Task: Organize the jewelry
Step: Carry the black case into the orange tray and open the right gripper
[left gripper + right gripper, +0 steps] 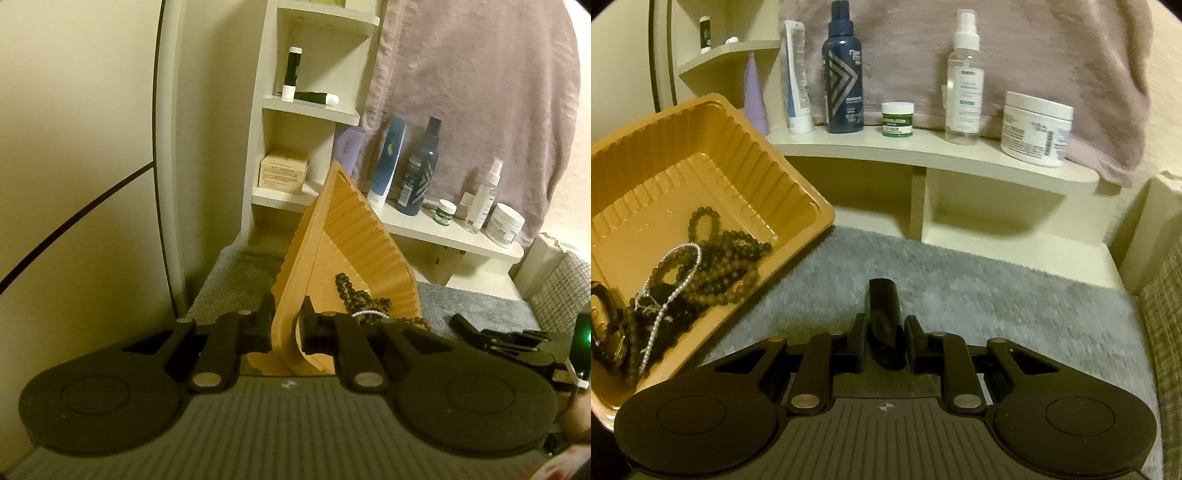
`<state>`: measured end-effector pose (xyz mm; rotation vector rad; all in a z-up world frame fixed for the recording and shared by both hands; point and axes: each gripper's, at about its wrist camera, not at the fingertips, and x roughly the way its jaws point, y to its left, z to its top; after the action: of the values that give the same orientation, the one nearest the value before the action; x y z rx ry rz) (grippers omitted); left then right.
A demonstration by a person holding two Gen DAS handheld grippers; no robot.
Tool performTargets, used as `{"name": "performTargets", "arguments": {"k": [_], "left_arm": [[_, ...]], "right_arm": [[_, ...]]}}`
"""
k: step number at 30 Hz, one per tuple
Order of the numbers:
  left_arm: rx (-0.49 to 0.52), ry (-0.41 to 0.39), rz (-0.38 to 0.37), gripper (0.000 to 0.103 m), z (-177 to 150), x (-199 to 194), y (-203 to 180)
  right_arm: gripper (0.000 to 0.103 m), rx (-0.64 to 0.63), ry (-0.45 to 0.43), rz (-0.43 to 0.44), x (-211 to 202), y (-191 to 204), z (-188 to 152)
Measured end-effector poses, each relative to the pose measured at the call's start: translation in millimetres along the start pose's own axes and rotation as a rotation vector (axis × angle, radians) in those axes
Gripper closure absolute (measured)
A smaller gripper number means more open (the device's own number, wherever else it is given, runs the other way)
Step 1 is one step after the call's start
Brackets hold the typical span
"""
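My left gripper (pixel 287 314) is shut on the rim of an orange plastic tray (pixel 351 229) and holds it tilted up on its side. In the tray (pixel 798 173) lie dark bead bracelets (pixel 724 266), a thin white bead chain (pixel 674 280) and a dark watch-like piece (pixel 602 310), all heaped at the low end. The beads (pixel 354 299) also show in the left wrist view. My right gripper (pixel 885 332) is shut on a short black tube (pixel 884 306) just above the grey fluffy mat (pixel 960 288), to the right of the tray. The right gripper (pixel 476 328) is also in the left wrist view, low at the right.
A cream shelf (pixel 942 155) behind the mat carries a dark blue bottle (pixel 842 74), a white tube (pixel 796 77), a small green jar (pixel 897 119), a clear spray bottle (pixel 964 77) and a white tub (pixel 1036 127). A pink towel (pixel 480 92) hangs behind. A tall shelf unit (pixel 306 110) stands at the left.
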<state>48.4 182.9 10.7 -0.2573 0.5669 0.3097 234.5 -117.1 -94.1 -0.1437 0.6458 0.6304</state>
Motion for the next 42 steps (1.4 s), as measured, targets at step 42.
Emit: {"name": "performTargets", "arguments": {"k": [42], "left_arm": [[-0.001,-0.001,-0.004,0.092,-0.9,-2.0,-0.6]], "right_arm": [[0.082,-0.068,-0.066,0.326,-39.5,104.8,51.9]]}}
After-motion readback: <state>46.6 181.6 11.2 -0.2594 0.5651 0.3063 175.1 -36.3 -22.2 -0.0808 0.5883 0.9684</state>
